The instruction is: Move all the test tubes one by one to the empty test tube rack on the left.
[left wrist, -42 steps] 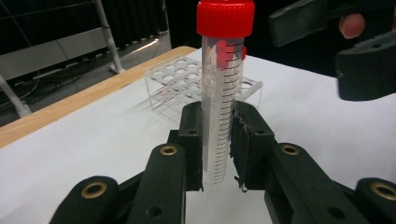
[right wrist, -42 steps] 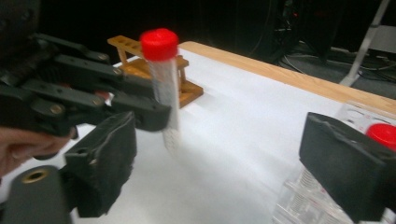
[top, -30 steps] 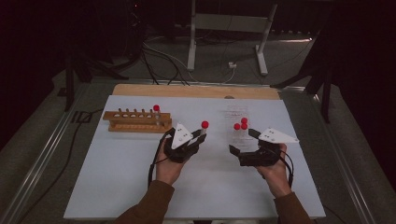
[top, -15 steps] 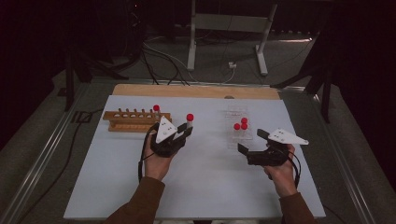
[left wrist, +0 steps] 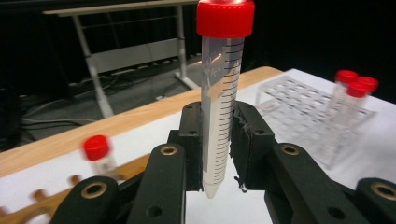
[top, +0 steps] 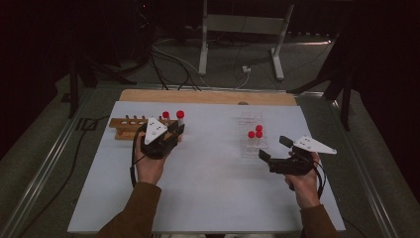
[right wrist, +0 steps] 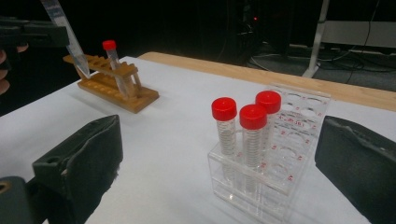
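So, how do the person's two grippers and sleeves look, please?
Both the left gripper and the right gripper are black, each topped by a pale grey three-cornered plate with small dark dots. Their jaw links carry brass-coloured rivets, and the pads are matt black blocks. A thin black cable loops from each gripper around the hand. The person wears brown long sleeves.

Overhead plus two close jaw-level views
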A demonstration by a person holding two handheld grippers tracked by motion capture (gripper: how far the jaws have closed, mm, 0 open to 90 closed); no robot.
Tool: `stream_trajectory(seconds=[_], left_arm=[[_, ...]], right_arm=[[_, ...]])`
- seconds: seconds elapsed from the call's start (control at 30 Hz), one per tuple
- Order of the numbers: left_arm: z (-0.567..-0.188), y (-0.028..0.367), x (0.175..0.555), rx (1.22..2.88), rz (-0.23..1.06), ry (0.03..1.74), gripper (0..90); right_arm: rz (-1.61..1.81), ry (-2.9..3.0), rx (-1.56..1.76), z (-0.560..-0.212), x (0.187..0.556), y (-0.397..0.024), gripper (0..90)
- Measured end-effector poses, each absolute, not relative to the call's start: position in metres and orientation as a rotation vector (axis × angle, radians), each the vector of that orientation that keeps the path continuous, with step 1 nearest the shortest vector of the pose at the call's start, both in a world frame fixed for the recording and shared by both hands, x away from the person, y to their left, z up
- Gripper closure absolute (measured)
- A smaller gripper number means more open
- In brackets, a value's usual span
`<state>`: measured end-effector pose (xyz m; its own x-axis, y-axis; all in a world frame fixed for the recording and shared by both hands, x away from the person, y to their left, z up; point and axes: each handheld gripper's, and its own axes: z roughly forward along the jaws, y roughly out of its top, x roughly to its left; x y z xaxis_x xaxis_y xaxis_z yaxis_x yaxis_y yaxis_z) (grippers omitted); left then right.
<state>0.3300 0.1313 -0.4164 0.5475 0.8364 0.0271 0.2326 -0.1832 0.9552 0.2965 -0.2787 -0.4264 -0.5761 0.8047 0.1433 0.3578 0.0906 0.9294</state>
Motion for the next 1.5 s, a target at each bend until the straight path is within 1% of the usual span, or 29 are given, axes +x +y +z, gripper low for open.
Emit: stream_trajectory(seconds=[0.5,0.77,1.17,1.5], left_arm=[[-0.416,0.171,0.355,1.643,0.806,1.038,76.0],[-0.425,0.176,0.370,1.638,0.845,1.101,76.0],[-0.441,0.176,0.387,1.631,0.837,1.188,75.9],[-0.453,0.179,0.390,1.636,0.811,1.233,75.6]], right_arm=[[1.498,1.957,1.150,-0.426,0.296,-0.281,1.0],[1.504,1.955,1.153,-0.425,0.296,-0.281,1.0],[1.521,1.942,1.155,-0.424,0.295,-0.284,1.0],[1.525,1.946,1.149,-0.424,0.295,-0.283,1.0]])
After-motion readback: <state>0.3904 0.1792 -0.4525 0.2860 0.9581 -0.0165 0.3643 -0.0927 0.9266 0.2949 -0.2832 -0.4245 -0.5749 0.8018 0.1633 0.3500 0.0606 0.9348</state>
